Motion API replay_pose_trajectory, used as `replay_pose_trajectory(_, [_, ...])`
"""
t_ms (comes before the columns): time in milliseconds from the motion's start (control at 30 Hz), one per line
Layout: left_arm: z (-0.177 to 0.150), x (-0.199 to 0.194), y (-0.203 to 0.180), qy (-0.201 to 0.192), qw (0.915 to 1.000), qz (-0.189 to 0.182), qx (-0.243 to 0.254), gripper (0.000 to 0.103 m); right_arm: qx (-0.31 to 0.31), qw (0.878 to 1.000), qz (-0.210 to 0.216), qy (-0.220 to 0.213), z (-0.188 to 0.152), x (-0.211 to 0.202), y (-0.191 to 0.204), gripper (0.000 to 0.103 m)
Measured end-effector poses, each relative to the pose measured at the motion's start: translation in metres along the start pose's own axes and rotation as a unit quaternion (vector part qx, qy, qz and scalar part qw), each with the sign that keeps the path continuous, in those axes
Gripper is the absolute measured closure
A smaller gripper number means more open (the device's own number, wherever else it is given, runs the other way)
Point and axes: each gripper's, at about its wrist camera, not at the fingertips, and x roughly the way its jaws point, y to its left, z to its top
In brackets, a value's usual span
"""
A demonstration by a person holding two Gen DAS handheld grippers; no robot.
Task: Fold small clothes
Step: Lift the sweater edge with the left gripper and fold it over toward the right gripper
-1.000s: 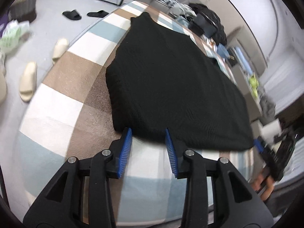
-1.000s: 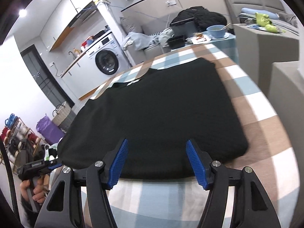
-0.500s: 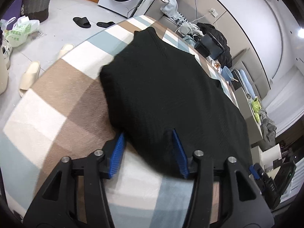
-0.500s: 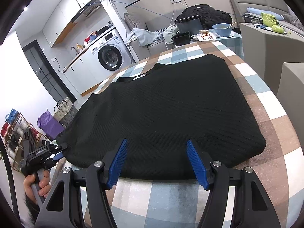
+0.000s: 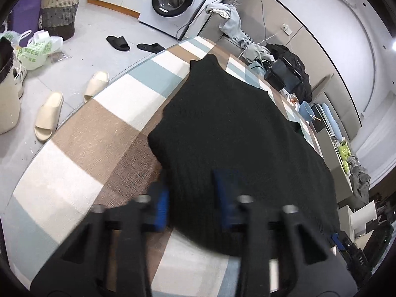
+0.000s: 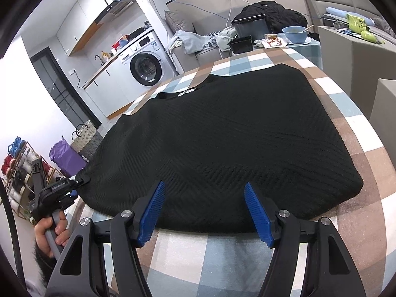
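A black knit sweater [image 5: 230, 133] lies flat on a checked tablecloth [image 5: 104, 133], sleeves folded in, neck at the far end. It also shows in the right wrist view [image 6: 222, 133]. My left gripper [image 5: 190, 198] is open, its blue pads straddling the sweater's near left hem; the image is blurred. My right gripper [image 6: 205, 208] is open, its pads over the near hem further right. From the right wrist view the left gripper [image 6: 59, 193] sits at the sweater's left corner, held in a hand.
Beyond the table's left edge lie slippers [image 5: 49, 116] on the floor, a woven basket [image 5: 59, 10] and a washing machine [image 5: 173, 0]. At the table's far end stand a black box [image 6: 252, 29], a blue bowl [image 6: 295, 34] and piled clothes [image 6: 188, 40].
My left gripper has moved forward so its pads now straddle the sweater's hem, and it tilted up. My right gripper has edged closer to the hem. Both remain open.
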Motion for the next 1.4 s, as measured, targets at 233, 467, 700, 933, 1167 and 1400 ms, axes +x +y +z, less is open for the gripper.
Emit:
replay_pose_trajectory(233, [-0.004, -0.026, -0.003, -0.026, 0.9979, 0.014, 0.058, 0.089, 0.005, 1.0, -0.004, -0.003, 0.001, -0.001, -0.005, 0.035])
replay_pose_trajectory(467, [0.002, -0.056, -0.02, -0.07, 0.9899, 0.042, 0.116, 0.089, 0.005, 1.0, -0.003, 0.0, 0.0, 0.001, -0.003, 0.035])
replay_pose_trajectory(700, [0.01, -0.064, -0.115, -0.11, 0.9678, -0.025, 0.225, 0.093, 0.005, 1.0, -0.002, -0.005, 0.003, -0.002, -0.005, 0.035])
replay_pose_trajectory(933, [-0.041, -0.032, -0.213, -0.044, 0.9328, -0.122, 0.337, 0.097, 0.016, 1.0, -0.012, -0.008, 0.004, -0.005, -0.013, 0.035])
replay_pose_trajectory(1167, [-0.074, -0.009, -0.194, 0.046, 0.9357, -0.145, 0.318, 0.097, 0.023, 1.0, -0.017, -0.009, 0.002, -0.007, -0.018, 0.035])
replay_pose_trajectory(1400, [-0.082, -0.036, -0.154, 0.048, 0.9357, -0.149, 0.316, 0.055, 0.017, 1.0, 0.001, 0.006, -0.003, 0.0, -0.007, 0.035])
